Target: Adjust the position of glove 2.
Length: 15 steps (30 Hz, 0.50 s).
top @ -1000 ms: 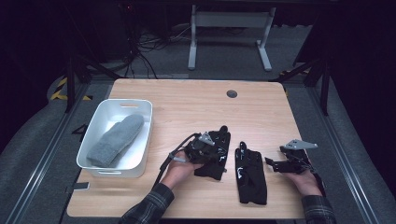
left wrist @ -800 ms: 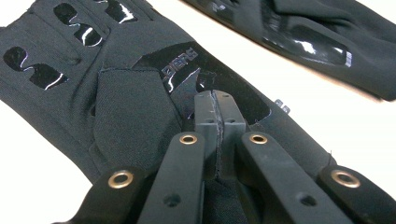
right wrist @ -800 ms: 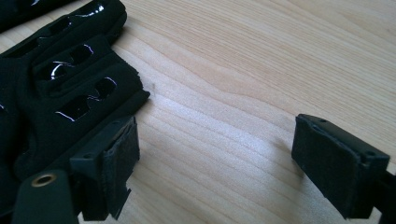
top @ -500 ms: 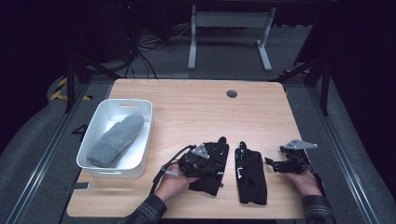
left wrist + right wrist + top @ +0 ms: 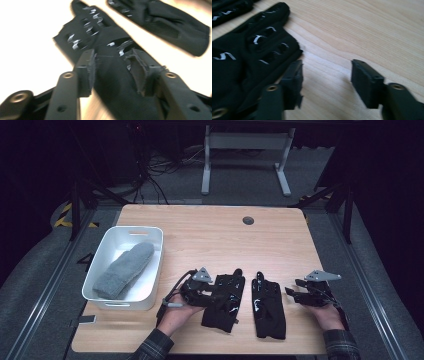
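Two black gloves with white markings lie side by side near the table's front edge. My left gripper (image 5: 212,292) points at the left glove (image 5: 223,302). In the left gripper view a fold of this glove (image 5: 110,82) lies between the jaws, which have just been opening; the left gripper (image 5: 113,57) is open. The right glove (image 5: 268,307) lies flat. My right gripper (image 5: 292,289) stands just right of it. Its jaws have just been closing partway, and the right gripper (image 5: 327,65) is open over bare wood, one jaw beside the glove's edge (image 5: 249,50).
A white bin (image 5: 145,232) at the left holds a grey mitten (image 5: 122,270). The wooden table (image 5: 210,235) has a round cable hole (image 5: 248,220) at the back. Dark floor, cables and a metal stand lie beyond the table's far edge.
My left hand drew back toward the table's front edge, and the left glove shifted that way with it. The right hand stayed where it was.
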{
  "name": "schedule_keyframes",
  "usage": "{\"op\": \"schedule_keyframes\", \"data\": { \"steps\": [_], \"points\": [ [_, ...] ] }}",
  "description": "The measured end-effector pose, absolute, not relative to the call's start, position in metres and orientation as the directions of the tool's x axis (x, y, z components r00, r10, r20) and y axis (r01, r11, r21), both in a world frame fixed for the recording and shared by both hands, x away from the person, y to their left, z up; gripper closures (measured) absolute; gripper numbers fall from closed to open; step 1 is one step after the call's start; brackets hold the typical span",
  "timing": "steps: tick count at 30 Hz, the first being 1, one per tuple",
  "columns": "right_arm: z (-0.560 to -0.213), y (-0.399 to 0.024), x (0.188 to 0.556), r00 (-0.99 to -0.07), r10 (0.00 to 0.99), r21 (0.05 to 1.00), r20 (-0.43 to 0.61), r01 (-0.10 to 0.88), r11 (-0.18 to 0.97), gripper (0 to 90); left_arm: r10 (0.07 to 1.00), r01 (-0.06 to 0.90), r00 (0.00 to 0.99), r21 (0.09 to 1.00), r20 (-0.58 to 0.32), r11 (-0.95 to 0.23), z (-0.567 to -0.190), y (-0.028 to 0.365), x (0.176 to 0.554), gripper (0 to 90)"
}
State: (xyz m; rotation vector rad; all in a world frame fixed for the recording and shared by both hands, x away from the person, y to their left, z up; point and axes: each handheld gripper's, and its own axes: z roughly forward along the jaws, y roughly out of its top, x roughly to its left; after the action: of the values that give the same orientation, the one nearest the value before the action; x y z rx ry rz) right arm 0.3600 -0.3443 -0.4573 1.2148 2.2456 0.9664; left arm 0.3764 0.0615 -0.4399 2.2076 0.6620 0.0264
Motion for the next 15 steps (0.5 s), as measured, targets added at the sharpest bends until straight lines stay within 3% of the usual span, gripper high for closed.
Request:
{"op": "schedule_keyframes", "data": {
  "steps": [6, 15],
  "points": [
    [-0.448, -0.337, 0.344, -0.614, 0.789, 0.735, 0.006, 0.538, 0.413, 87.4, 0.507, 0.498, 0.836, 0.677, -0.208, -0.542, -0.447, 0.070, 0.381, 48.6],
    [-0.453, -0.326, 0.323, -0.699, 0.712, 0.698, 0.060, 0.540, 0.471, 89.8, 0.520, 0.504, 0.833, 0.649, -0.190, -0.570, -0.456, 0.062, 0.380, 51.4]
  ]
}}
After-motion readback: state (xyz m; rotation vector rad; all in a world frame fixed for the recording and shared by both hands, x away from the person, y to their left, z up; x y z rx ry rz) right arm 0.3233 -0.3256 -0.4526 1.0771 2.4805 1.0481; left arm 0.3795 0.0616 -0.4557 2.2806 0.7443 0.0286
